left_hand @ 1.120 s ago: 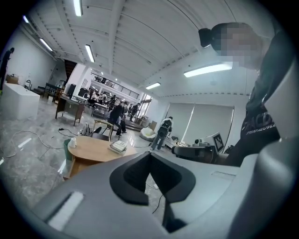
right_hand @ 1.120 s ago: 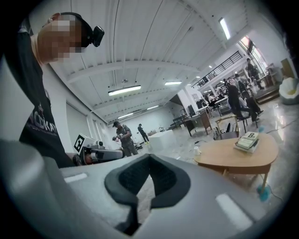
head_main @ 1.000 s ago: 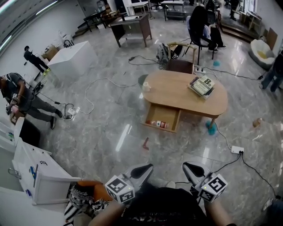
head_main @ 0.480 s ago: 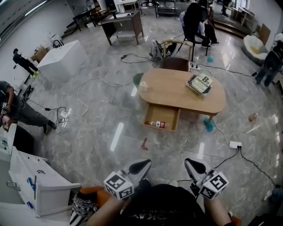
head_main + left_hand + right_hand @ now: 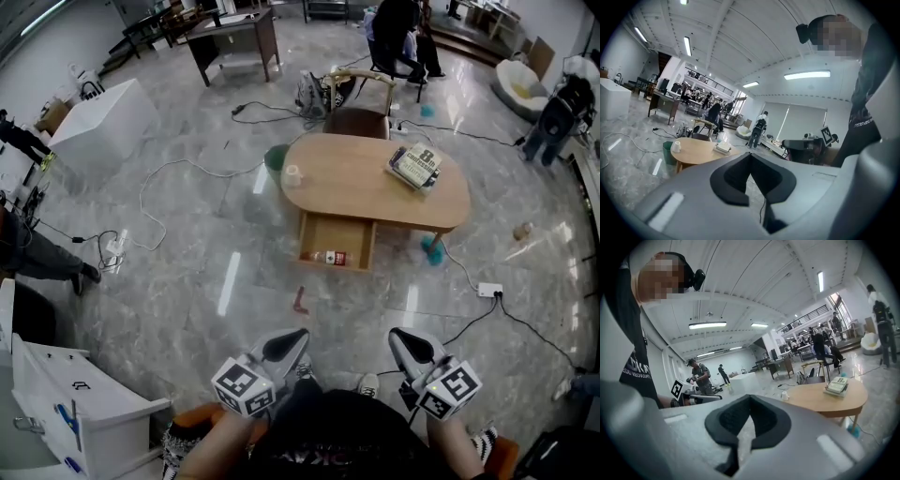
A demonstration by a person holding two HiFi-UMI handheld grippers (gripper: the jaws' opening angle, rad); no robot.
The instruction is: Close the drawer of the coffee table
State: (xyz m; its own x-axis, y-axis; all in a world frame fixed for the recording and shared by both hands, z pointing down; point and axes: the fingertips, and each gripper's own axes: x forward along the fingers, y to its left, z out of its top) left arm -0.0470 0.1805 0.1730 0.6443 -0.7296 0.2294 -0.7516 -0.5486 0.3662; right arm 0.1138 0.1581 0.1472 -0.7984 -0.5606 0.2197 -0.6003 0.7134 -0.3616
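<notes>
Holding your left tongs [image 5: 289, 339] and right tongs [image 5: 403, 341] fully closed, both empty. Well apart at your 12 o'clock: table [image 5: 361, 183], drawer [image 5: 336, 240] standing open on its 6 o'clock side.

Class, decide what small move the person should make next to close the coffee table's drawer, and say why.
Probably step closer to the oval wooden coffee table: its wooden drawer stands pulled out, far ahead of the left hand-held gripper and right hand-held gripper, both shut, empty and close to the body.
</notes>
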